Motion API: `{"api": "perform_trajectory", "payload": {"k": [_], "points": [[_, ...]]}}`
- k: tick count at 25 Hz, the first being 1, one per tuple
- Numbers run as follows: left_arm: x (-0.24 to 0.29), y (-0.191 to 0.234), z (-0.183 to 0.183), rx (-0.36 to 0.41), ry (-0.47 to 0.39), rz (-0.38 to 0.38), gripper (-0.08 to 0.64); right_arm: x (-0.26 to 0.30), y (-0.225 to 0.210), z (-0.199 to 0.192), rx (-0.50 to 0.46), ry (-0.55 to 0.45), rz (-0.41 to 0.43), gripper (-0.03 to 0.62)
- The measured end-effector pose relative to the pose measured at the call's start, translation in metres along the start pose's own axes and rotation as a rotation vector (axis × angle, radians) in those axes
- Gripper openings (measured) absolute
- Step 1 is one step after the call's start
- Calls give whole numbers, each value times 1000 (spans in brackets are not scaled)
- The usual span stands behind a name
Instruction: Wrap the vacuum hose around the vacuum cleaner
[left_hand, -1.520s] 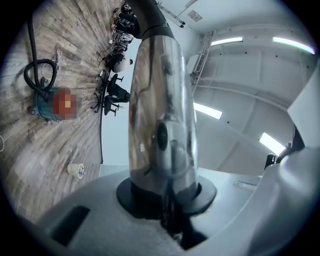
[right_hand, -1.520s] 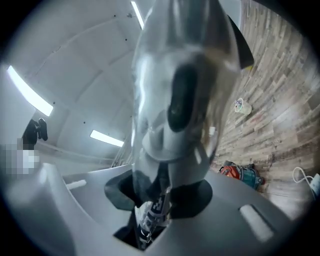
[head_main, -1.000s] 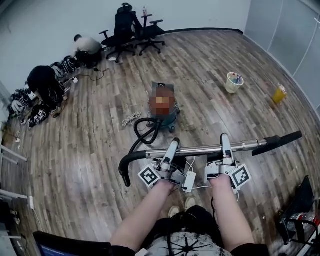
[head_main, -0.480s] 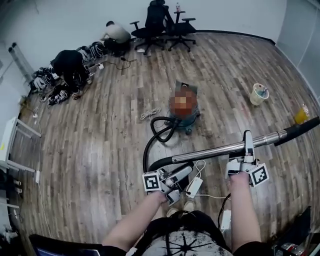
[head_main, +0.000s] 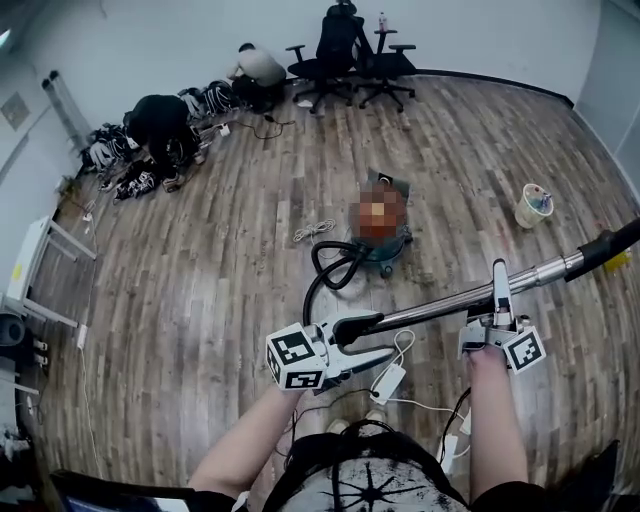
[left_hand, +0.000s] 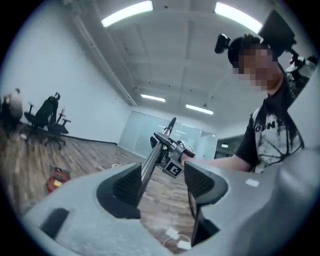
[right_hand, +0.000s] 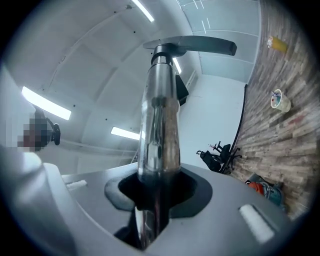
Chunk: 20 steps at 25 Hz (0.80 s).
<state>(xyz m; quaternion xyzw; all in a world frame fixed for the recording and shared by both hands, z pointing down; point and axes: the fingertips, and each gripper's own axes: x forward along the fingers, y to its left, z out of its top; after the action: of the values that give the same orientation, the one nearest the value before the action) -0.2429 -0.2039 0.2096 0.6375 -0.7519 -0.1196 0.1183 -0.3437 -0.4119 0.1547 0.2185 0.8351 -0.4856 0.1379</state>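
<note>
- Wood-plank floor (head_main: 200, 300), brown with grey streaks and a matt finish.
- Pale round bucket (head_main: 535, 205) stands upright near the floor's right edge. It holds small mixed bits, too small to name.
- Vacuum cleaner (head_main: 388, 248) sits around mid-floor. It is a squat round canister with a teal tub; the reddish top is partly under a mosaic patch.
- Vacuum hose (head_main: 322, 270) is black and smooth-looking. It loops on the floor just left of the canister, then climbs toward the left claw. It is not wound round the canister.
- Wand (head_main: 450, 302) is a straight tube of bright metal, held off the floor and slanting up toward the right edge. It has a black nozzle (head_main: 610, 243) at that end and a black curved grip at the other.
- Right claw (head_main: 498, 290) is clamped on the wand's metal tube, which fills the notch between the pads.
- Left claw (head_main: 365, 345) has just been opening and its jaws stand wide apart. The wand's black end runs between them, close to one pad and not squeezed.
- White cable coil (head_main: 315, 232) lies left of the canister.
- Black office chairs (head_main: 345, 40) stand at the floor's far edge.
</note>
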Motion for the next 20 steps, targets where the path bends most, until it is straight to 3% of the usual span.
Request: {"api": "perform_trajectory", "payload": {"k": [3,6,9,14,18,20], "points": [[21,16,-16,248,271,43,261,5,9,-1,-19,31,34,120],[46,28,-38,386,479,38,262,13,20,0,-31,49,65,120],[67,37,-51,419,568,35,272,15,29,1,-38,61,80,120],[96,49,-70,441,646,24,270,19,43,-3,-19,80,118,120],[104,53,-76,417,680,13,100,27,46,-11,-46,105,130,120],[101,56,-74,396,684,30,92,31,46,-14,-54,119,133,120]]}}
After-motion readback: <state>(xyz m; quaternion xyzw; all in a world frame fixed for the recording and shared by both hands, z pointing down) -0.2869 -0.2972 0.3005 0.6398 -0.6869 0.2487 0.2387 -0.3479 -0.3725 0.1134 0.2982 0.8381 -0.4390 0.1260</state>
